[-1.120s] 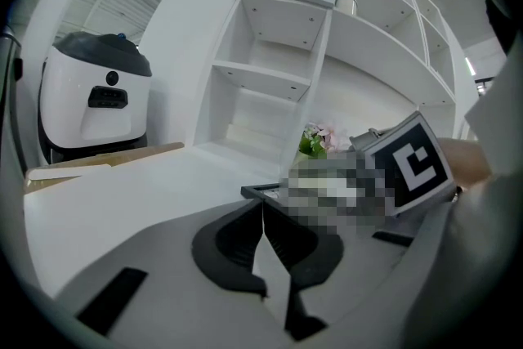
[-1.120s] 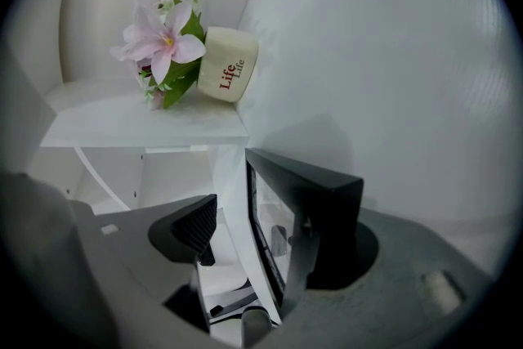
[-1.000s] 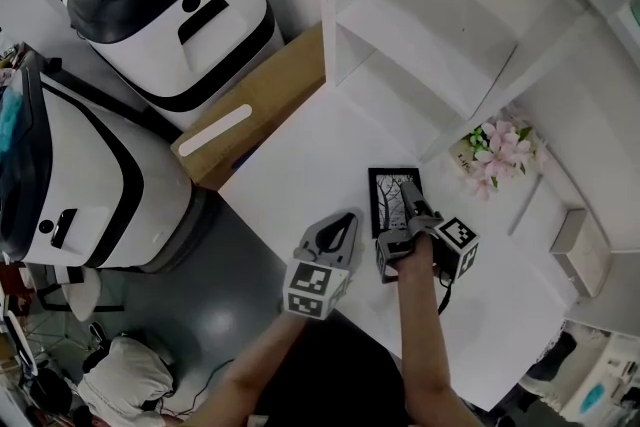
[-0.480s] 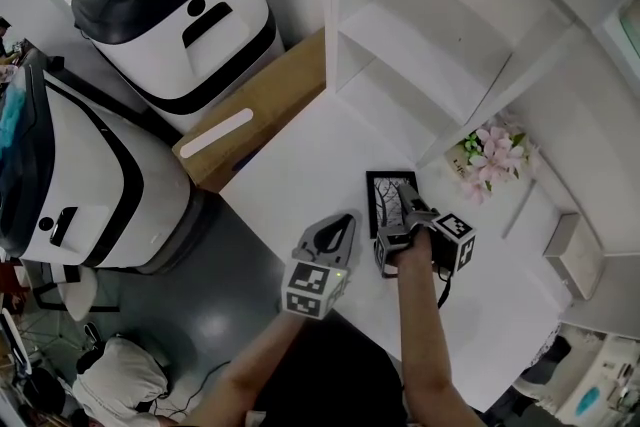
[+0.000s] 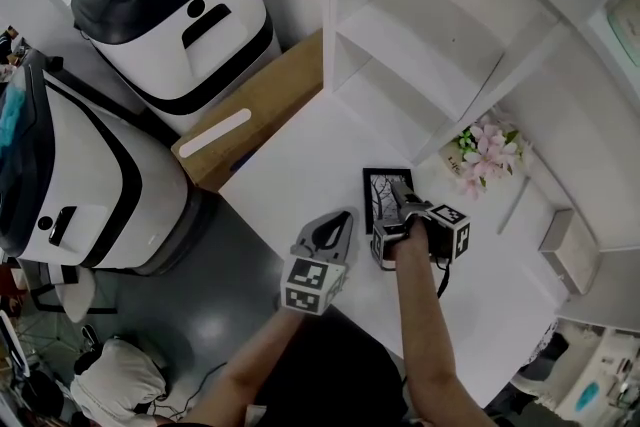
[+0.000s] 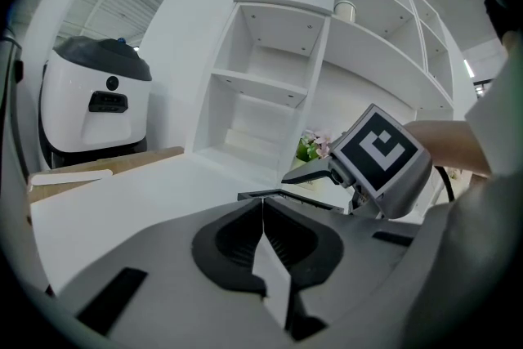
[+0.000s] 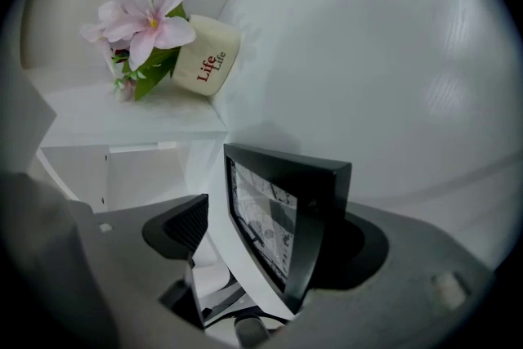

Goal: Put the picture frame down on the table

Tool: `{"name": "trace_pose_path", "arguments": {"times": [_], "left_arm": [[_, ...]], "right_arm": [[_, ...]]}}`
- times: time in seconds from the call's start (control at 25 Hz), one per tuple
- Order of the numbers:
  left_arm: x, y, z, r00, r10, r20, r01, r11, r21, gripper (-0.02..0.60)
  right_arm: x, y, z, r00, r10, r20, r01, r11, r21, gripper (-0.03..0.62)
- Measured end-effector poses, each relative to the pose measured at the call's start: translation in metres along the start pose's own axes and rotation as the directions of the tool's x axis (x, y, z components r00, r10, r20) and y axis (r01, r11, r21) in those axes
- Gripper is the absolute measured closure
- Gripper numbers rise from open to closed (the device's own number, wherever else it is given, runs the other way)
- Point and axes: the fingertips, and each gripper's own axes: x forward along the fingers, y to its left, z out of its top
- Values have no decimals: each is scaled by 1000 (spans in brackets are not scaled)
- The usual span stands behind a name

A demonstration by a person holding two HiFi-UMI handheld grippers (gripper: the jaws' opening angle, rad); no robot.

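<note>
Head view showing the right gripper (image 5: 398, 197) clamping the picture frame (image 5: 378, 199) over the white table (image 5: 300, 160), just in front of the white shelf unit (image 5: 420, 35). Not really managing to tell whether touching the tabletop or hanging just above it. Right gripper view catching the black frame sitting tilted between the 2 jaws, leaning on the right one, glass facing left. Also seeing the left gripper (image 5: 343, 218) hovering just beside, near the table's edge, jaws pressing together on nothing. Spotting a cream pot (image 7: 208, 61) reading "Life" with pink flowers (image 7: 143, 16) too, plus 2 white-and-black machines (image 5: 170, 5) standing on the floor, well apart on the left.
</note>
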Motion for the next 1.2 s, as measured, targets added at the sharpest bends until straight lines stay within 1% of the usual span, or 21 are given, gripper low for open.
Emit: {"name": "trace_pose_path", "arguments": {"times": [0.24,0.4,0.92,1.2], "left_arm": [[-4,-1,1,1000,-4,7,4,1000,-5,568],[-4,-3,-1,1000,-7,5,7,1000,-10,568],[-11,-6,-4,1000,-3,2,3,1000,-8,568],[-17,-7,-8,1000,6,6,-6,1000,0,568]], "right_arm": [[-3,-7,-5,999,-49,-19,49,999,-16,210],[-6,-12,-7,998,-64,-24,64,998,-17,210],[-14,-21,-10,998,-59,-24,58,998,-10,210],[-20,-29,-14,998,-52,-30,52,999,10,210]]}}
